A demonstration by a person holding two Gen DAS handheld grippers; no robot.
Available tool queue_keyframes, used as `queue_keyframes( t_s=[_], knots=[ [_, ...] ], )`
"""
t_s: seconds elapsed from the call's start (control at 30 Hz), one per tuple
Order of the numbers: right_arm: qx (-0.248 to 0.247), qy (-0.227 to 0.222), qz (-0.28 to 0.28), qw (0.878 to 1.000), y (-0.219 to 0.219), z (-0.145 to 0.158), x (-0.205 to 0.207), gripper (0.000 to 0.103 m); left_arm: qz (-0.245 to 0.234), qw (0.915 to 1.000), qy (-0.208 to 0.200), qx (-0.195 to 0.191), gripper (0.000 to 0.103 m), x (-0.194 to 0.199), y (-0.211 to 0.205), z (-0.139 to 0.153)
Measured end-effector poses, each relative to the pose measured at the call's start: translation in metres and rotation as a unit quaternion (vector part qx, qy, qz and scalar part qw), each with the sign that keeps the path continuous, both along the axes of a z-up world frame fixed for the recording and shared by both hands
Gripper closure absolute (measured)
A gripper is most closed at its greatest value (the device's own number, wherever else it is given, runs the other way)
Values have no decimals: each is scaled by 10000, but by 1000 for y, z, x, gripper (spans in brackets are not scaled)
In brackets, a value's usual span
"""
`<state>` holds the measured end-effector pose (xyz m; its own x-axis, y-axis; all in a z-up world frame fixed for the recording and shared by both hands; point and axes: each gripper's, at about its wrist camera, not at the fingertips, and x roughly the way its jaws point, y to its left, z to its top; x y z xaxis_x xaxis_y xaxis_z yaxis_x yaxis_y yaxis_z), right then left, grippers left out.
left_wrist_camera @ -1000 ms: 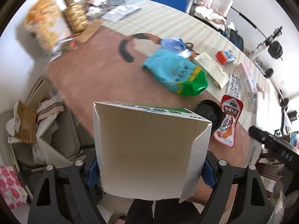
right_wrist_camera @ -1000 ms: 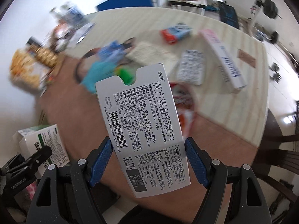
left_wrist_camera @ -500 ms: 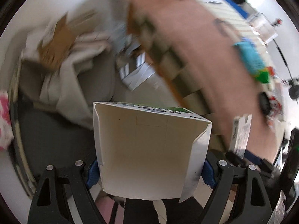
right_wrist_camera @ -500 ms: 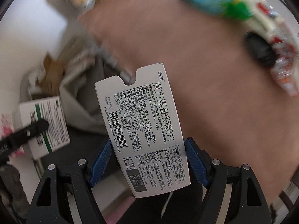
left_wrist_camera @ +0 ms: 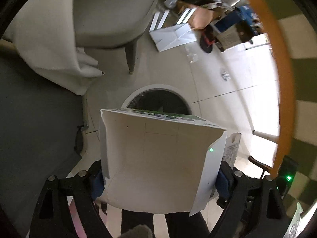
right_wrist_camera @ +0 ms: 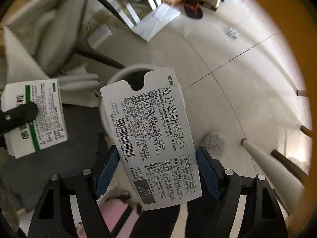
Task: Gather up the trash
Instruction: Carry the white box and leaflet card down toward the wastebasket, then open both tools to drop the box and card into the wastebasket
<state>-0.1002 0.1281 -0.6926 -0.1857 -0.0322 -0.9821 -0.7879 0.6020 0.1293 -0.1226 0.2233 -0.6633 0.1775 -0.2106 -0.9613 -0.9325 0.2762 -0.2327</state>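
Note:
My left gripper (left_wrist_camera: 158, 180) is shut on an open white and green carton (left_wrist_camera: 158, 164) and holds it just above a round white trash bin (left_wrist_camera: 156, 97) on the floor. My right gripper (right_wrist_camera: 156, 170) is shut on a flat white medicine box (right_wrist_camera: 152, 138) with black print and a barcode, held over the same bin (right_wrist_camera: 126, 73). The green and white carton (right_wrist_camera: 33, 117) in the left gripper's finger shows at the left of the right wrist view. The medicine box's edge (left_wrist_camera: 231, 148) shows beside the carton in the left wrist view.
A grey chair (left_wrist_camera: 103, 15) draped with white cloth (left_wrist_camera: 45, 45) stands left of the bin. White cardboard (left_wrist_camera: 172, 37), boxes and a dark shoe (right_wrist_camera: 192, 10) lie on the tiled floor beyond. The table's orange edge (left_wrist_camera: 281, 79) curves along the right. A table leg (right_wrist_camera: 271, 164) stands right.
Both grippers have swung from over the table down to the floor, carrying the carton and the medicine box. They now hang over the trash bin.

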Motion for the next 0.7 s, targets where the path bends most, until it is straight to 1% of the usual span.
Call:
queue_keyframes(
  t_s=[0.03,0.07,0.1,0.13,0.2,0.27,0.3,0.37,0.43,0.5,0.57,0.7],
  knots=[
    [-35,59,77,9999,6,-22,0,23,19,10000,35,-28,12,0,3,-14],
    [-58,87,105,9999,11,-33,0,23,20,9999,82,-60,7,0,5,-28],
    [-101,118,189,9997,17,-50,-1,23,12,9999,138,-77,5,-1,7,-40],
    [-130,169,268,9994,24,-62,-1,23,14,9998,183,-64,5,-3,8,-49],
    [-153,192,321,9992,28,-78,2,22,31,9997,252,-6,5,-9,9,-62],
    [-114,284,393,9988,32,-87,0,4,42,9994,336,84,5,-15,10,-65],
    [-90,271,396,9988,29,-89,-3,0,48,9991,373,171,5,-20,10,-65],
    [-13,129,437,9990,29,-83,-5,0,26,9976,552,408,5,-27,7,-59],
    [-17,-68,512,9987,27,-73,-10,0,-104,9940,856,676,5,-33,1,-49],
    [-32,-156,535,9984,28,-66,-12,0,-181,9913,1022,810,5,-40,-3,-41],
    [-107,-356,570,9977,28,-54,-15,0,-202,9897,1122,861,5,-47,-8,-30],
    [-147,-607,627,9961,24,-16,-20,0,-177,9901,1115,829,5,-55,-20,-2]
  ],
)
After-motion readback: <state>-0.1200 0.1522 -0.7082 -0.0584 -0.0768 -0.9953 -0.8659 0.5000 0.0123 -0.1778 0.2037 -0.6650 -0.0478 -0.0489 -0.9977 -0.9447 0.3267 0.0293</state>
